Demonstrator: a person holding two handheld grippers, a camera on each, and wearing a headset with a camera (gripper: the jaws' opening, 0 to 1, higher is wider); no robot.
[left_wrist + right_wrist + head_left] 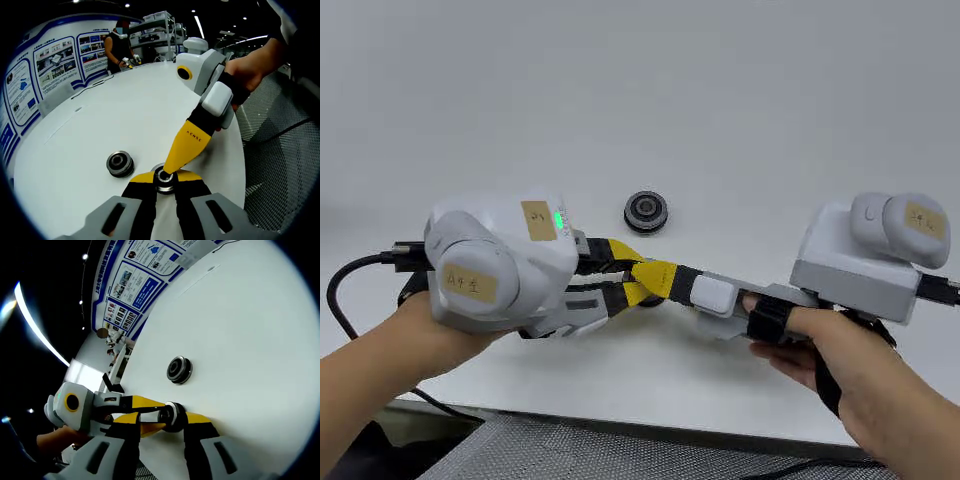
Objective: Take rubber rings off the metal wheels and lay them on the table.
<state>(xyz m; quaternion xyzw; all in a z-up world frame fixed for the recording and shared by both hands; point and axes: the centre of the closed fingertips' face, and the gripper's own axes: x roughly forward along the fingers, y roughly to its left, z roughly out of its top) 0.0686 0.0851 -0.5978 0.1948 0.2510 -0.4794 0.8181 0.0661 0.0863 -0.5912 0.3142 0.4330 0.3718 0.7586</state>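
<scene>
Table (740, 110): smooth white top is looking matt. Loose wheel (647, 211) and held wheel (164, 178): bright metal hubs are glinting inside dull black rubber rings (629, 212). Left gripper (164, 176) and right gripper (167, 418): smooth grey plastic shells are carrying tan paper labels (539, 220); jaw tips are showing matt yellow.

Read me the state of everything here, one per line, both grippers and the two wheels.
left gripper: shut on the held wheel.
right gripper: shut on the held wheel too, from the opposite side.
held wheel: clamped by both grippers' fingers, low over the table; can't tell if its ring is still on.
free wheel: lying flat on the table, apart from both grippers, dark ring apparently still on.
</scene>
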